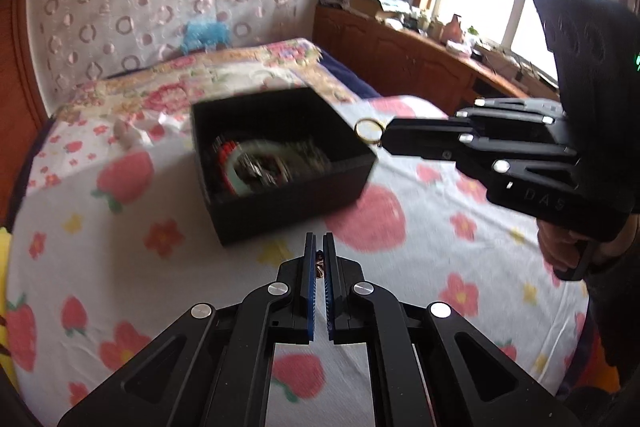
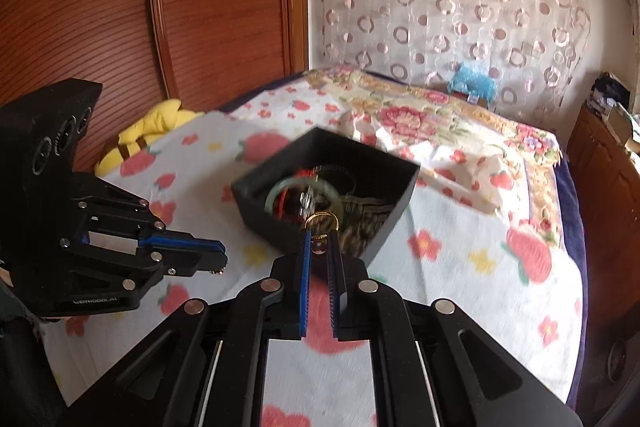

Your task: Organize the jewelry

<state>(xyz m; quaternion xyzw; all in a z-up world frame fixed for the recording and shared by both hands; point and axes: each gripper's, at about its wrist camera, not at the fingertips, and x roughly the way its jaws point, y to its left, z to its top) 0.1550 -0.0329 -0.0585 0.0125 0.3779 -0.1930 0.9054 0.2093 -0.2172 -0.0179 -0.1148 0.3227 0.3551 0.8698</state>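
Through my left wrist camera, my left gripper (image 1: 319, 251) is pinched shut on a small dark, reddish trinket (image 1: 319, 264), just short of the open black jewelry box (image 1: 280, 163) on the strawberry-print bedsheet (image 1: 420, 227). My right gripper (image 1: 385, 137) holds a thin gold ring (image 1: 369, 129) by its edge over the box's rim; so slight a hold could let it slip onto the sheet.

My right wrist camera shows the ring (image 2: 322, 219) between near-closed pads, and the green bangle (image 2: 304, 189) inside the box (image 2: 396, 211). My left gripper (image 2: 221, 259) is here too, the trinket hardly visible.
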